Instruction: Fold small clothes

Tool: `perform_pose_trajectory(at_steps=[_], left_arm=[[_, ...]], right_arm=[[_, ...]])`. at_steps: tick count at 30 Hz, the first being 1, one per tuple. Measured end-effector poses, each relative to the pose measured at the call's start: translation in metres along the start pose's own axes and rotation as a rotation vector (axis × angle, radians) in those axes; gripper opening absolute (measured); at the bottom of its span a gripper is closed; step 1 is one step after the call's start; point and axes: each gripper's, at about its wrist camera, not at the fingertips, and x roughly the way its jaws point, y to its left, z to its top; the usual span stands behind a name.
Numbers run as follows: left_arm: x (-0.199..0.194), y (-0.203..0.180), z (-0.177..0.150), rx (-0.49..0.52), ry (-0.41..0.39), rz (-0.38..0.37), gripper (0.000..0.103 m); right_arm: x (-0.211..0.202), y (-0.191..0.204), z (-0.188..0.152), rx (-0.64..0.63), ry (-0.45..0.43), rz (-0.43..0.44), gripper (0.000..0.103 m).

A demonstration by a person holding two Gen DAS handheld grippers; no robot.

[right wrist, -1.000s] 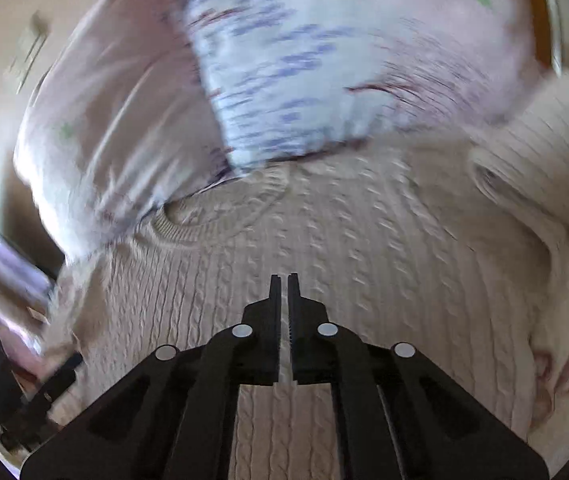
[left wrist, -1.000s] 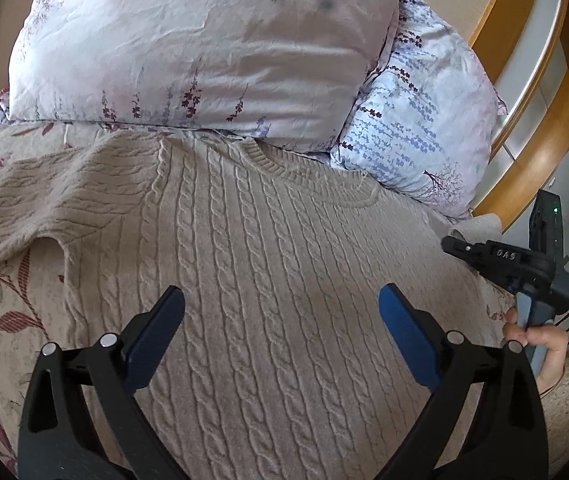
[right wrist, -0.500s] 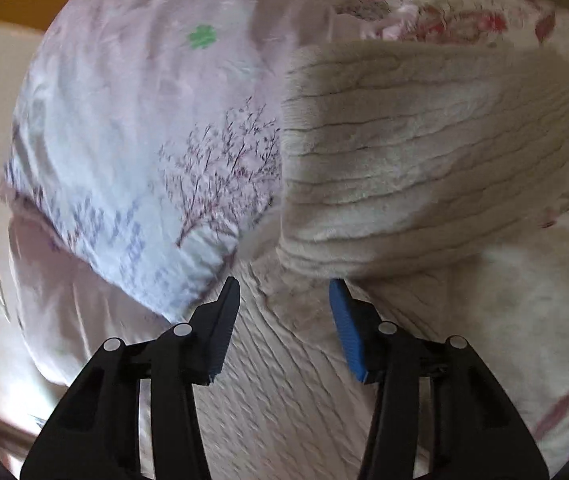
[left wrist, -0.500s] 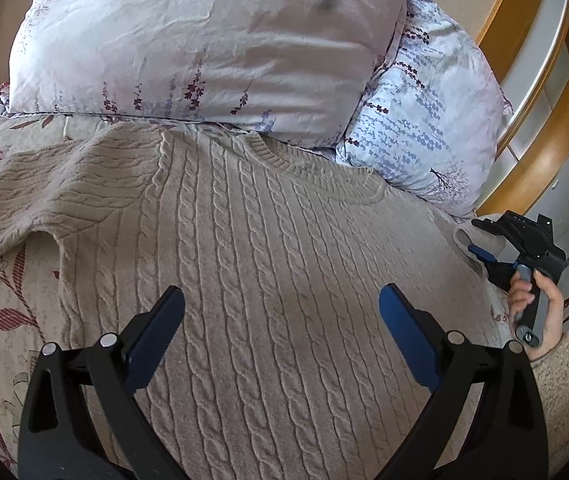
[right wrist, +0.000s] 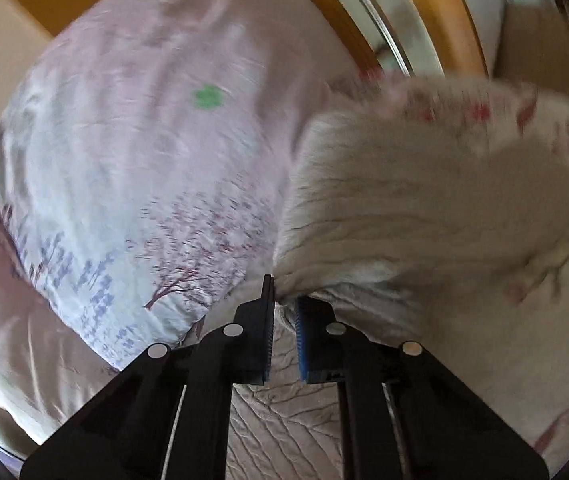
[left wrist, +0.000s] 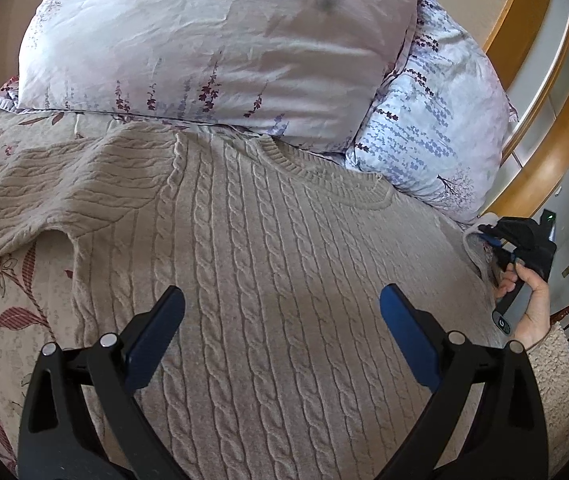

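Lying sweater [left wrist: 268,264] beneath left tongs [left wrist: 280,328]

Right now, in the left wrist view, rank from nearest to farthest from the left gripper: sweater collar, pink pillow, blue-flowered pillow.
From the left gripper:
1. Ribbed collar of the beige cable-knit sweater, ahead, centre.
2. Blue-flowered white pillow, right.
3. Pale pink floral pillow, behind the collar; 2 and 3 are close.

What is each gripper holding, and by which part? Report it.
The right gripper is pinching the sweater by its sleeve edge. The left gripper is open, holding nothing.
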Motion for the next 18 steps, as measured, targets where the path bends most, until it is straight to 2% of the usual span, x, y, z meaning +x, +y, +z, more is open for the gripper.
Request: perform_pose_trajectory(at_steps=[2, 6, 8, 10, 12, 14, 18], left_arm=[[0.0, 0.001, 0.0, -0.003, -0.001, -0.001, 0.098], [-0.001, 0.001, 0.0, -0.002, -0.003, -0.003, 0.098], [-0.003, 0.001, -0.001, -0.001, -0.005, -0.005, 0.098], [-0.004, 0.001, -0.002, -0.001, -0.006, -0.004, 0.098], [-0.005, 0.0, -0.003, -0.003, -0.007, -0.004, 0.098], [-0.006, 0.0, -0.004, -0.004, -0.006, -0.003, 0.098], [-0.007, -0.002, -0.006, -0.001, 0.0, -0.002, 0.098]], right_arm=[[-0.01, 0.011, 0.001, -0.068, -0.016, 0.013, 0.01], [-0.033, 0.036, -0.007, -0.233, 0.008, 0.125, 0.009], [-0.041, 0.056, -0.019, -0.323, 0.054, 0.207, 0.009], [-0.041, 0.078, -0.04, -0.404, 0.144, 0.295, 0.009], [-0.033, 0.094, -0.069, -0.487, 0.241, 0.337, 0.009], [-0.028, 0.105, -0.096, -0.565, 0.328, 0.328, 0.009], [0.003, 0.103, -0.148, -0.664, 0.488, 0.219, 0.01]])
